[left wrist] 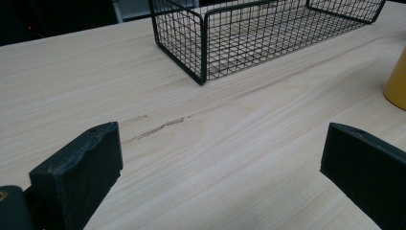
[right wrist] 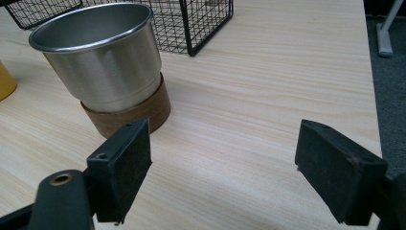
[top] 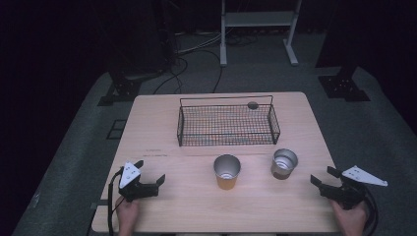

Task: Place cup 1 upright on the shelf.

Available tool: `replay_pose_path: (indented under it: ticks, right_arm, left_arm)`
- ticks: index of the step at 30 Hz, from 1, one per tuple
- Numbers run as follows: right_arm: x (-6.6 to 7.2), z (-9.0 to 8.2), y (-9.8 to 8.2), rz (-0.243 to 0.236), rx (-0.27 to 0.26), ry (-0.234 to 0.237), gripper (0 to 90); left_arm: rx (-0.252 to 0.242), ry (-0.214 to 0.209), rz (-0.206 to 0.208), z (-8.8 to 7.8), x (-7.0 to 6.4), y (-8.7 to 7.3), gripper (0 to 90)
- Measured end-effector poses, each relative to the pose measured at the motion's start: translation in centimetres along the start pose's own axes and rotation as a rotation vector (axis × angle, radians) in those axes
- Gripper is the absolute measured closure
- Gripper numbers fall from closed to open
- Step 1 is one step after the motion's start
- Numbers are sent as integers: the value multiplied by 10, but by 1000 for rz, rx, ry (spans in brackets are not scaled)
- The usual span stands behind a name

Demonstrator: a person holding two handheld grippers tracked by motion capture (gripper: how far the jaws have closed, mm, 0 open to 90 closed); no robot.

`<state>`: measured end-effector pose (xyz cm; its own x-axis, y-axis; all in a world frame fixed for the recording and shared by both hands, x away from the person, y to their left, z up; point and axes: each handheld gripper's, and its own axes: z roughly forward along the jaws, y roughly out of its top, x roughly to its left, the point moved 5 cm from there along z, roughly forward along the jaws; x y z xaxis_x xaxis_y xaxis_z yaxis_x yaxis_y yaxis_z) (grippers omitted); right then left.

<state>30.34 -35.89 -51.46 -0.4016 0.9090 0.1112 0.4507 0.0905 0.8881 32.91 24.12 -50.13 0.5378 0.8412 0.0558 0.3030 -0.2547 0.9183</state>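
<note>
At the left near corner of the tabletop (top: 162,132) the left tongs (top: 153,173) rest in the person's hand, jaws spread wide with bare wood between them, aimed toward the middle. Ahead of them, in the left gripper view, the near corner of the black wire basket (left wrist: 203,45) stands on the wood, well apart from the jaws. The basket sits at the middle of the far half of the tabletop. In front of it stands a steel cup with a yellow base (top: 227,171), upright, and just to its right a steel cup with a brown base (top: 284,163), also upright, the two apart. At the right near edge the right tongs (top: 322,176) gape open with nothing between them, the brown-based cup near and off to the left of their jaws in the right gripper view.
</note>
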Motion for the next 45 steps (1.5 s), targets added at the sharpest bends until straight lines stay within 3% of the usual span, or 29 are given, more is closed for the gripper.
replay_pose_path:
  ticks: [6,12,26,34,40,45]
  right_arm:
    - [2,-4,2,2,-4,43,178]
    - [11,-8,4,-40,5,83,152]
    - [44,-13,5,-117,71,188,119]
    - [59,-4,13,-146,91,220,84]
    - [62,6,20,-150,110,206,17]
    - [62,13,22,-145,125,193,17]
  left_arm:
    - [0,3,4,0,0,0,0]
    - [1,-1,11,-1,-1,0,0]
    - [-6,0,16,-1,-2,0,0]
    - [-6,1,13,-1,-2,0,0]
    - [-7,0,16,-1,-2,0,0]
    - [-7,0,16,-1,-2,0,0]
